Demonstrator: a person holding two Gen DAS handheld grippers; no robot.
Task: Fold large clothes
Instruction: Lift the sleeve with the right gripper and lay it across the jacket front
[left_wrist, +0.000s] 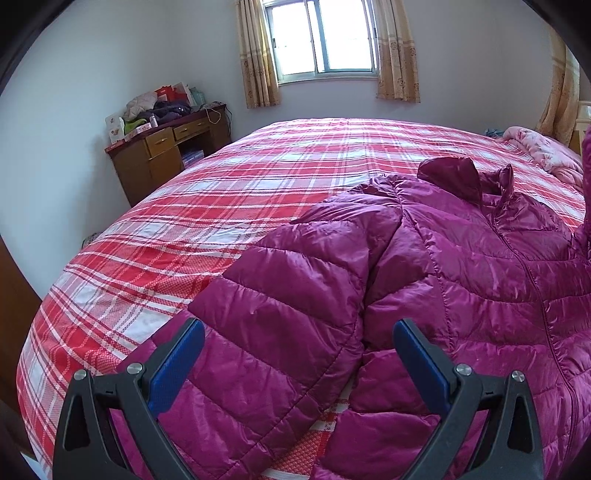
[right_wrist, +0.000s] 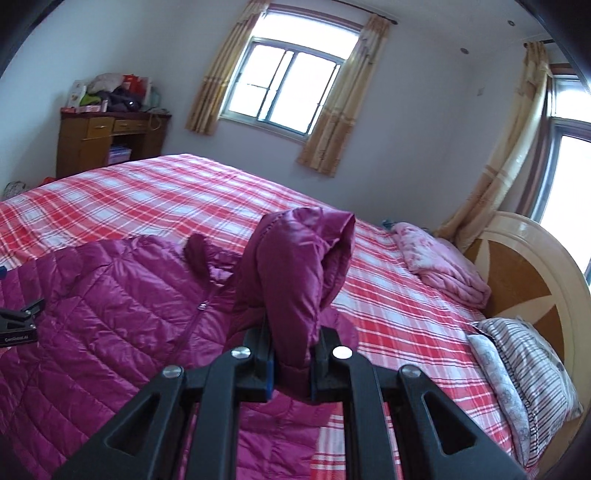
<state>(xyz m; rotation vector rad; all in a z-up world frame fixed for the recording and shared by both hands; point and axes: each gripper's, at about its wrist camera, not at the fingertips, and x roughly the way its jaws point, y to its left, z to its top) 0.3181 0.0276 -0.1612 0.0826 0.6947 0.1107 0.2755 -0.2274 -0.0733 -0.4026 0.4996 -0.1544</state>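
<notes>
A shiny magenta quilted jacket (left_wrist: 461, 266) lies spread on the red plaid bed (left_wrist: 221, 192), zip side up, collar toward the far side. Its left sleeve (left_wrist: 280, 295) runs down toward my left gripper (left_wrist: 299, 332), which hovers open over the sleeve's cuff end, blue pads wide apart. My right gripper (right_wrist: 291, 354) is shut on the other sleeve (right_wrist: 299, 266), which stands lifted above the jacket's body (right_wrist: 110, 314) and droops over at the top. The left gripper's black frame (right_wrist: 18, 321) shows at the left edge of the right wrist view.
A folded pink blanket (right_wrist: 439, 266) and striped pillows (right_wrist: 524, 373) lie by the round wooden headboard (right_wrist: 524, 273) on the right. A cluttered brown desk (left_wrist: 166, 155) stands by the far wall. Curtained windows (left_wrist: 321, 37) are behind the bed.
</notes>
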